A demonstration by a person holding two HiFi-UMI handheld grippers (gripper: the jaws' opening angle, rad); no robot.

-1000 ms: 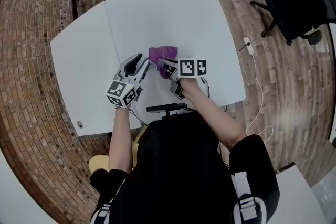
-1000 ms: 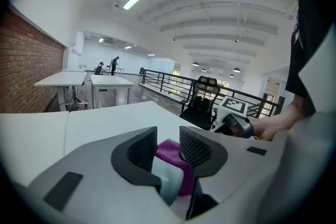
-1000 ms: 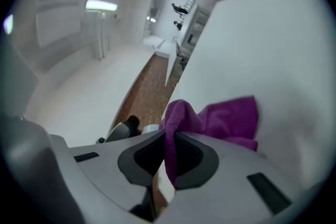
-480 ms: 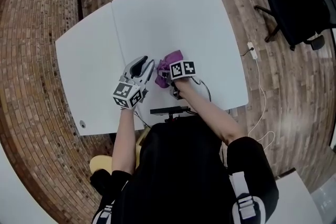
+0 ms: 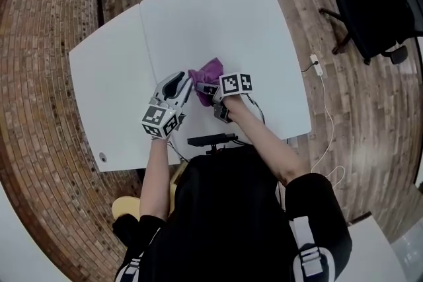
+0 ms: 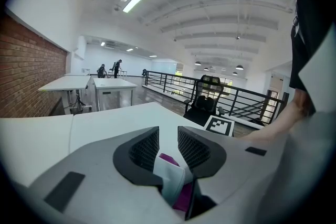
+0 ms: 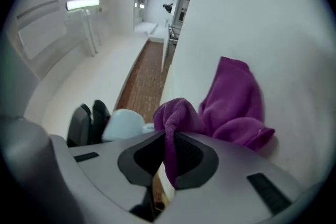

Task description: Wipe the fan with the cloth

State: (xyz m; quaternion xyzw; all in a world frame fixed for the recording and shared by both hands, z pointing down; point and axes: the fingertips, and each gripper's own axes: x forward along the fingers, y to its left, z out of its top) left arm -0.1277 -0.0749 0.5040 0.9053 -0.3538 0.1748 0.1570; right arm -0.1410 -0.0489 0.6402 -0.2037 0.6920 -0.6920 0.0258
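Cloth [image 7: 236, 102], purple and bunched, was pinched in the right claw [image 7: 169, 140], its jaws pressed together on one fold while the rest lay rumpled on the white counter [image 5: 211, 16], close to the near edge. Just to the left, the left claw [image 6: 168, 136] had a small pale fan [image 6: 169, 178] between its jaws (only a rounded, bluish-white part of it showed). Those jaws stood partly apart and had just been closing in on it, and their pads sat against its sides. The two claws angled toward each other, nearly touching, with the cloth just beside the fan and a scrap of purple visible behind it from the left claw's side. Both of the person's arms reached out from the near side. Off to the far right, on the brick-patterned floor [image 5: 39, 76], stood a black office chair [image 5: 380, 6].
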